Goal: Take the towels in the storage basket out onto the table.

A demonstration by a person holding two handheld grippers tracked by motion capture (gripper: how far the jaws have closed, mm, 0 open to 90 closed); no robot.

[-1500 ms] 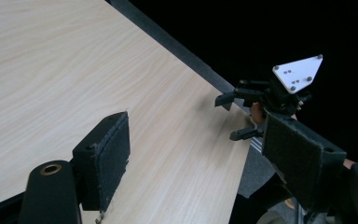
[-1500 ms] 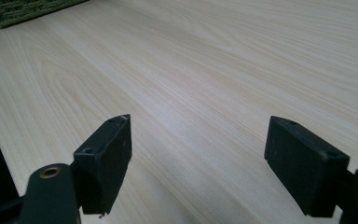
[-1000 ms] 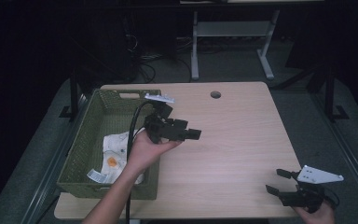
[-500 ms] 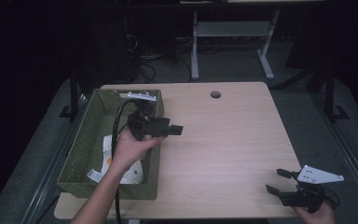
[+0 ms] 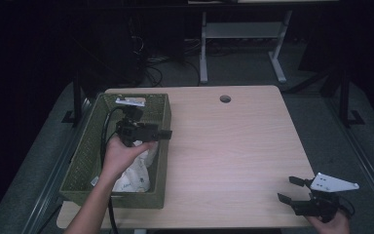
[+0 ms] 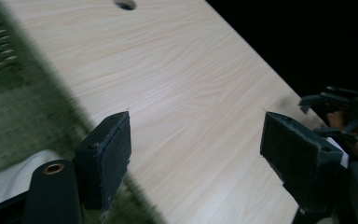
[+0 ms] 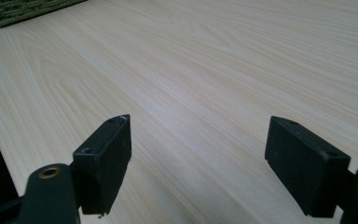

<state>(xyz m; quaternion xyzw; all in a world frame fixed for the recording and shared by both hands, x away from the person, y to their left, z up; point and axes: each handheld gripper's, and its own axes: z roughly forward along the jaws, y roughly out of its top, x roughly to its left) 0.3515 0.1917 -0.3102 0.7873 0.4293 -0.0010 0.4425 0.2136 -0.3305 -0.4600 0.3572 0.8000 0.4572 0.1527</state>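
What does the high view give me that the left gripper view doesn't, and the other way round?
The high view alone shows the whole green basket, the printing on the white bag inside it, and the floor and table legs beyond. The left gripper view alone shows the left claw close up, jaws wide apart with nothing between them, above the basket's edge. Both show the wooden table, its round hole, the bag, and the right claw at the table's near right corner.
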